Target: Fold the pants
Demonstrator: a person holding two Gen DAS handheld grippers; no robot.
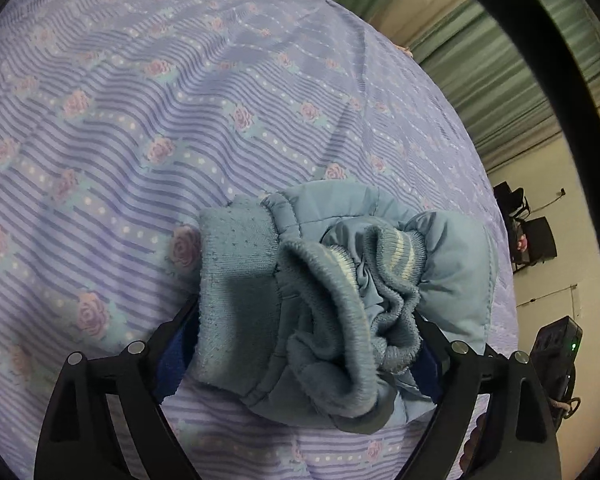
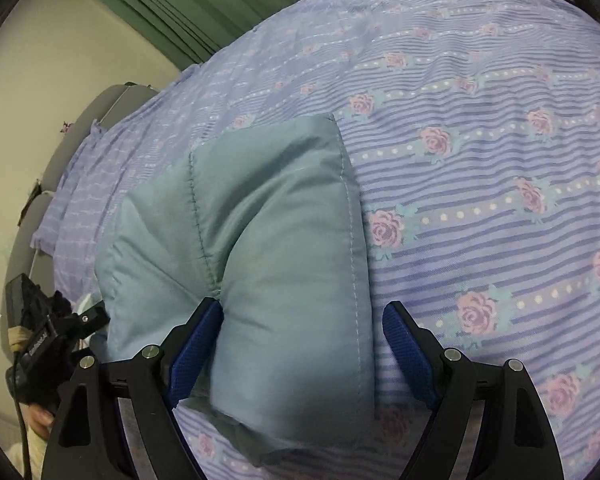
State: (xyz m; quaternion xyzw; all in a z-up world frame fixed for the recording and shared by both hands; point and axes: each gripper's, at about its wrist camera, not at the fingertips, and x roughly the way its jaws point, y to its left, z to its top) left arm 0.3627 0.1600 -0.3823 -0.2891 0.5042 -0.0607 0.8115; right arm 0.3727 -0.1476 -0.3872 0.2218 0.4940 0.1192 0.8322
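Light blue padded pants lie bunched on the bed. In the left wrist view their ribbed waistband and cuff end (image 1: 332, 300) sits between the wide-spread fingers of my left gripper (image 1: 300, 320); the blue pads flank the cloth without clearly pinching it. In the right wrist view the smooth quilted part of the pants (image 2: 260, 260) lies between the open fingers of my right gripper (image 2: 302, 312). The left pad (image 2: 204, 332) touches the fabric; the right pad (image 2: 404, 340) stands apart from it.
The bed is covered by a purple striped sheet with pink roses (image 1: 180, 120), also seen in the right wrist view (image 2: 480, 200). Green curtains (image 1: 480, 60) and the floor with dark chairs (image 1: 536, 236) lie past the bed edge. A grey rounded bed frame (image 2: 60, 152) shows on the left.
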